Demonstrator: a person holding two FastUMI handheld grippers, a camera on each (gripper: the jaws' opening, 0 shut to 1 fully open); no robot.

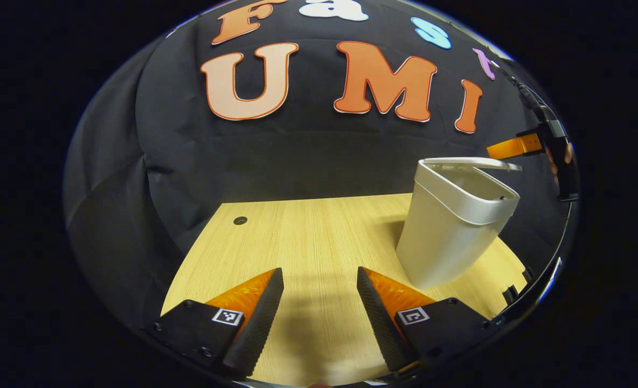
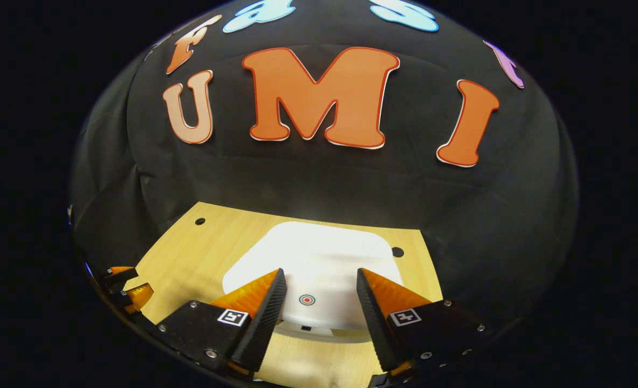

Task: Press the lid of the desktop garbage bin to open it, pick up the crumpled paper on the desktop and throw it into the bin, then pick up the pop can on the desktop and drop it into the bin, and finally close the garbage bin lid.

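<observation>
Wooden desktop (image 1: 319,237) carries the white garbage bin (image 1: 448,231), ahead-right of the left gripper (image 1: 319,302), jaws spread, empty. Right gripper (image 2: 319,302), jaws parted, hovers above its lid (image 2: 324,258); light stiff plastic, probably best pressed at the red dot (image 2: 307,299).

White bin (image 1: 448,231), pale wood-grain table (image 1: 308,237)

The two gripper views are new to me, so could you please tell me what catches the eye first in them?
In the left gripper view, a pale garbage bin stands on the right of the wooden desktop, its lid lifted slightly ajar. In the right gripper view, that white lid lies just beyond the open right tongs, a small red target mark on it sitting between the fingertips.
</observation>
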